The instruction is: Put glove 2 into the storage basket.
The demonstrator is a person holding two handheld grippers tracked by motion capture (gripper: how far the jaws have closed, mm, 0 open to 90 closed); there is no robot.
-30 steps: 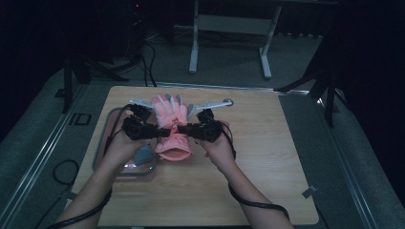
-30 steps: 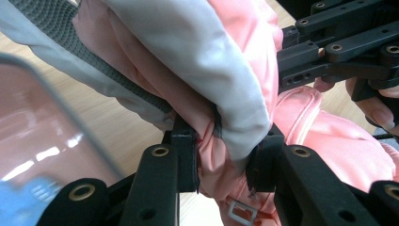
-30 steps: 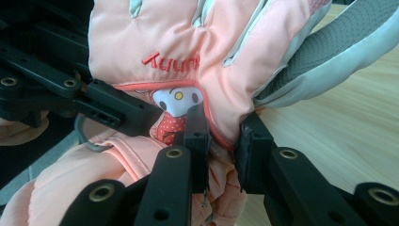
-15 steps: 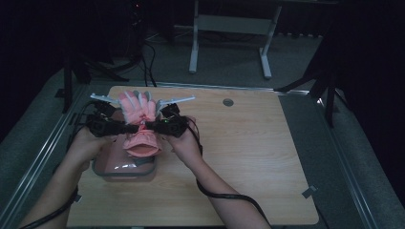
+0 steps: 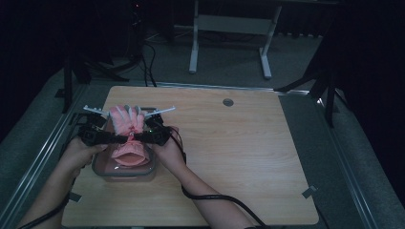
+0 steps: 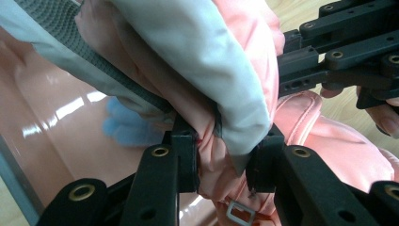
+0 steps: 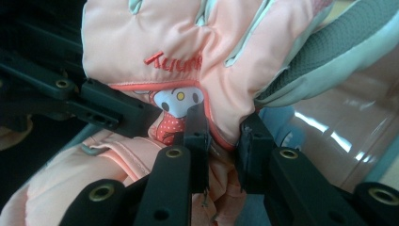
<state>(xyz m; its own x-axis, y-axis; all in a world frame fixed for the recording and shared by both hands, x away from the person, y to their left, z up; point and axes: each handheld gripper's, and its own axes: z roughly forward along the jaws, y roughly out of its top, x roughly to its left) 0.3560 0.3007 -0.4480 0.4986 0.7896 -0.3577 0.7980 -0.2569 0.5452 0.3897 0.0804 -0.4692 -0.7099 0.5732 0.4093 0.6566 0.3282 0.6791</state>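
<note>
Both sets of fingers are clenched on the pink padded glove (image 5: pixel 127 125) at its wrist, left gripper (image 5: pixel 111 139) and right gripper (image 5: pixel 138 137), over the clear container (image 5: pixel 101 170). Soft, light, puffy; gripping the gathered wrist seems surest.

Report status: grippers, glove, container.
Left gripper and right gripper both clamped on pink glove. Glove cuff hangs over clear container. Nothing in the way.
</note>
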